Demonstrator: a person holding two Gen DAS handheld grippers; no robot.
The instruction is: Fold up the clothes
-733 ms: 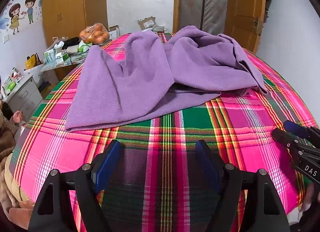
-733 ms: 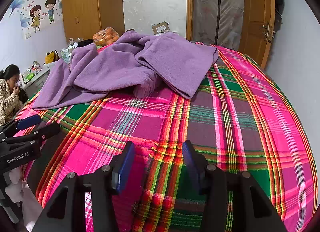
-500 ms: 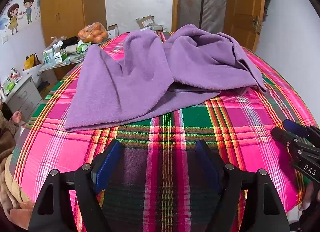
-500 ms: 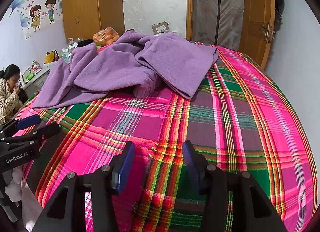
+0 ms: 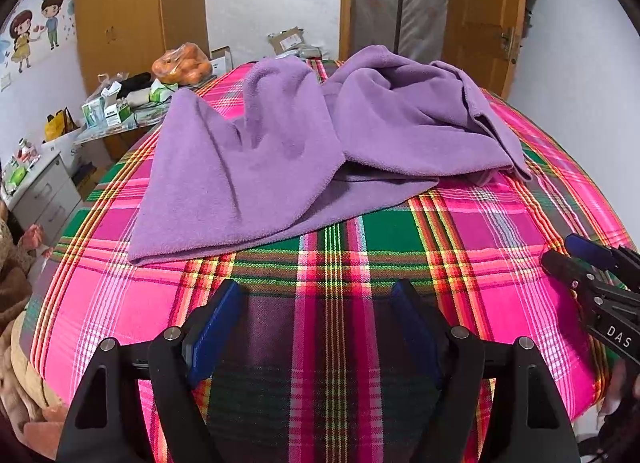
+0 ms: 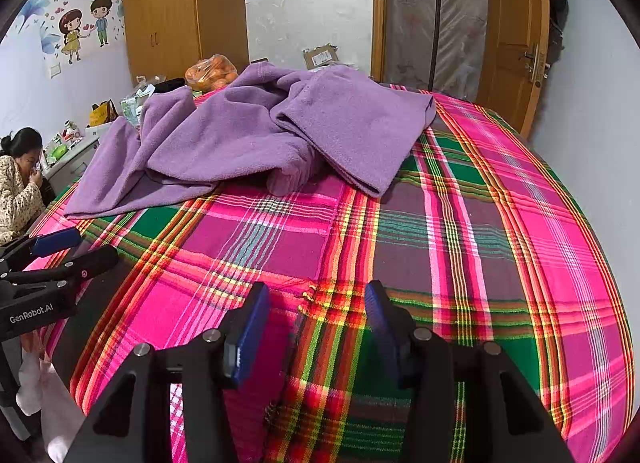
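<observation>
The left gripper [image 5: 316, 315] is held low over the near edge of the bed [image 5: 500, 231] and is tipped downward. Its blue fingers [image 5: 216, 323] are spread wide apart, and nothing is held between them; only the bright checked bed cover is seen below. The right gripper [image 6: 318, 315] is held beside it, over the same near edge. Its fingers [image 6: 250, 327] are also apart, a bit less wide, and nothing is held there either. The purple cloth [image 5: 304, 147] is seen crumpled on the far half of the bed, well apart from both grippers and touched by neither.
</observation>
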